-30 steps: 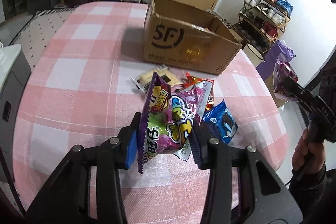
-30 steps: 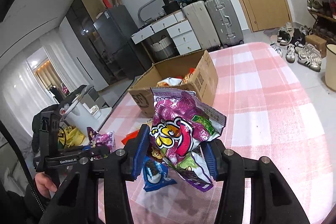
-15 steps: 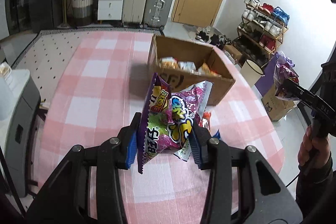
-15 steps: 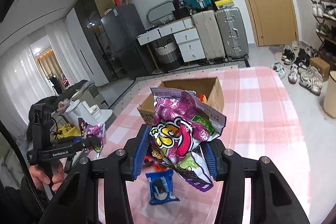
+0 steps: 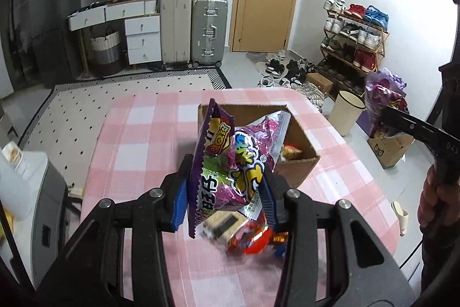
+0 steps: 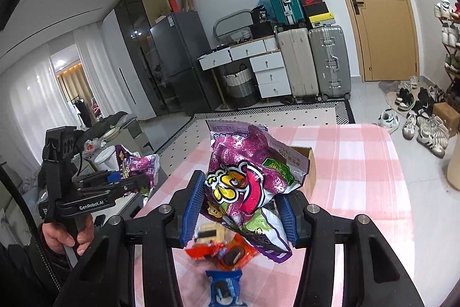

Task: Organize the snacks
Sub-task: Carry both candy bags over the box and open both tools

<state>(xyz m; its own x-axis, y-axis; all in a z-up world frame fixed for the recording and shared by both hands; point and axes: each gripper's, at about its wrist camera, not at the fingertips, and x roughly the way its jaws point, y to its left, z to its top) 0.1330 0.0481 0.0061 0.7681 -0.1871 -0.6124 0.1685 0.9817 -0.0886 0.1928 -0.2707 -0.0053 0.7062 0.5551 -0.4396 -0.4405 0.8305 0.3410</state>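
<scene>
Left wrist view: the left gripper (image 5: 225,193) is clamped on a purple bag (image 5: 227,166), blue pads pressing both sides — held above the pink table (image 5: 143,140), before the open box (image 5: 299,146).

Right wrist view: the right gripper (image 6: 240,213) pinches another purple packet (image 6: 247,177) — red and blue snacks (image 6: 224,255) lie below.

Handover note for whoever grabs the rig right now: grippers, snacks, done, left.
Left gripper: shut on a purple snack bag, held in the air in front of the cardboard box.
Right gripper: shut on a second purple bag, also lifted above the table.
Done: some snacks already lie in the box.
Left: drop both bags in; then the loose packets on the table: beige packet, red packet, blue cookie packet.
</scene>
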